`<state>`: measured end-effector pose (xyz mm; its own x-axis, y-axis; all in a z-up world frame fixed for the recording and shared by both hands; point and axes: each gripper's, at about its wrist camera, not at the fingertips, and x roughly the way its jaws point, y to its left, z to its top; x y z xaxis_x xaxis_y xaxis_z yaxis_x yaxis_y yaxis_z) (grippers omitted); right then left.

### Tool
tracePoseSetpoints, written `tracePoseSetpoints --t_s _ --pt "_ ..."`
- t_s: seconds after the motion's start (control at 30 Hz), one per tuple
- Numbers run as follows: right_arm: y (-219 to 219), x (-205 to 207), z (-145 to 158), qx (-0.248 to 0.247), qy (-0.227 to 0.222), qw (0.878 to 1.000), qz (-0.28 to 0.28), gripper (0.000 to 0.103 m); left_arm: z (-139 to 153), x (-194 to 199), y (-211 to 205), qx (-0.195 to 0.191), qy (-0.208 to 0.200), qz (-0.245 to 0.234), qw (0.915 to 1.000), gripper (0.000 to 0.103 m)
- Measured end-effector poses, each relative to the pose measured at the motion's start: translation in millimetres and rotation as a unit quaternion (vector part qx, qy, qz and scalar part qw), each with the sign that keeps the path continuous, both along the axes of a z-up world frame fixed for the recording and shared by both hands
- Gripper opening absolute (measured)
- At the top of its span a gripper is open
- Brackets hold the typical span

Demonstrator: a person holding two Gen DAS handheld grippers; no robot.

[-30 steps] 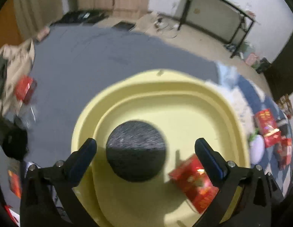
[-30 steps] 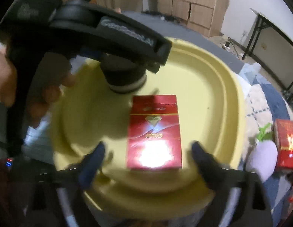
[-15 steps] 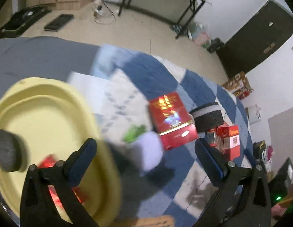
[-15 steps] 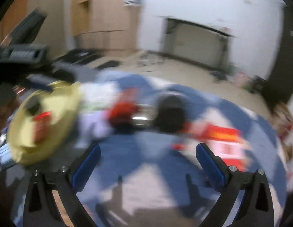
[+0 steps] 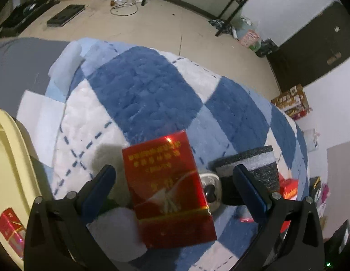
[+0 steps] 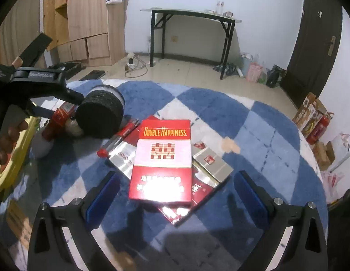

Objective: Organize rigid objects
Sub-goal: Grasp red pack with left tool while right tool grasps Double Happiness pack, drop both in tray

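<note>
Jaws wide on both grippers, left [image 5: 173,180] and right [image 6: 173,186]; Double Happiness pack [image 6: 162,161] hides red boxes beneath; yellow basin [image 5: 10,158] cut off.

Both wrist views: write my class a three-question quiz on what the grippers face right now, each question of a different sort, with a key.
1. True or false: the left gripper is shut on the red box.
2. Multiple choice: in the right wrist view, the box printed "Double Happiness" lies on (A) the yellow tray, (B) other flat packs on the blue and white rug, (C) the black table.
3. Fill in: the red pen lies beside a black foam ____.

Key: 1 false, its fingers stand apart on either side; 2 B; 3 cylinder.
</note>
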<state>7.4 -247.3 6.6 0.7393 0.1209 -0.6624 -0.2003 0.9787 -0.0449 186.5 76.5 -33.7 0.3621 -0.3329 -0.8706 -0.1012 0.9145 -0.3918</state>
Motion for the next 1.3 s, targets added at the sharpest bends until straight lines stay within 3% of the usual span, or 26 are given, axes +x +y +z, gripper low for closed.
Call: tracePoseSetpoints --t_s 0.07,0.1,0.13,0.17,0.2,0.23,0.27,0.47,0.6,0.73,0.93,1.0,1.13,1.3 --pt "-3 9 -3 0.005 0.001 1.0 0.003 0.103 -3 -2 3 -0.007 0.003 0.007 0.9999 0.101" --pt "-4 20 -11 0.011 0.005 1.0 0.007 0.102 -3 -2 3 -0.006 0.001 0.008 0.9999 0.095" --pt "-3 24 -13 0.012 0.009 1.0 0.011 0.1 -3 -3 3 -0.003 -0.002 0.008 1.0 0.087" --pt "0 27 -18 0.008 0.013 1.0 0.012 0.091 -5 -4 1 0.001 -0.002 0.007 1.0 0.07" --pt "2 34 -22 0.003 0.022 1.0 0.013 0.083 -5 -5 1 -0.009 -0.004 0.007 0.9999 0.061" --pt "3 36 -23 0.004 0.028 0.999 0.016 0.067 -3 -6 1 -0.015 -0.007 0.007 0.9998 0.061" --pt "3 38 -23 0.004 0.028 0.999 0.018 0.057 -1 -6 0 -0.015 -0.008 0.006 0.9998 0.061" --pt "-2 28 -11 0.017 -0.01 1.0 0.024 0.056 35 -24 13 0.001 -0.055 -0.001 0.9985 0.06" --pt "9 8 16 0.047 -0.045 0.996 0.053 0.056 78 -52 55 0.008 -0.103 0.014 0.9946 0.06" --pt "68 -6 35 0.05 -0.053 0.987 0.141 0.056 102 -79 129 0.076 -0.122 0.067 0.9873 0.06" --pt "181 -30 28 0.043 -0.018 0.962 0.268 0.056 92 -115 227 0.183 -0.083 0.121 0.9721 0.06" --pt "211 -34 20 0.033 -0.004 0.955 0.295 0.056 82 -125 245 0.199 -0.067 0.131 0.9689 0.06" --pt "251 -36 8 0.018 0.018 0.946 0.323 0.056 62 -154 268 0.181 -0.038 0.155 0.9705 0.06" --pt "261 -9 0 0.023 0.043 0.948 0.314 0.056 41 -190 241 0.167 -0.016 0.119 0.9787 0.059"
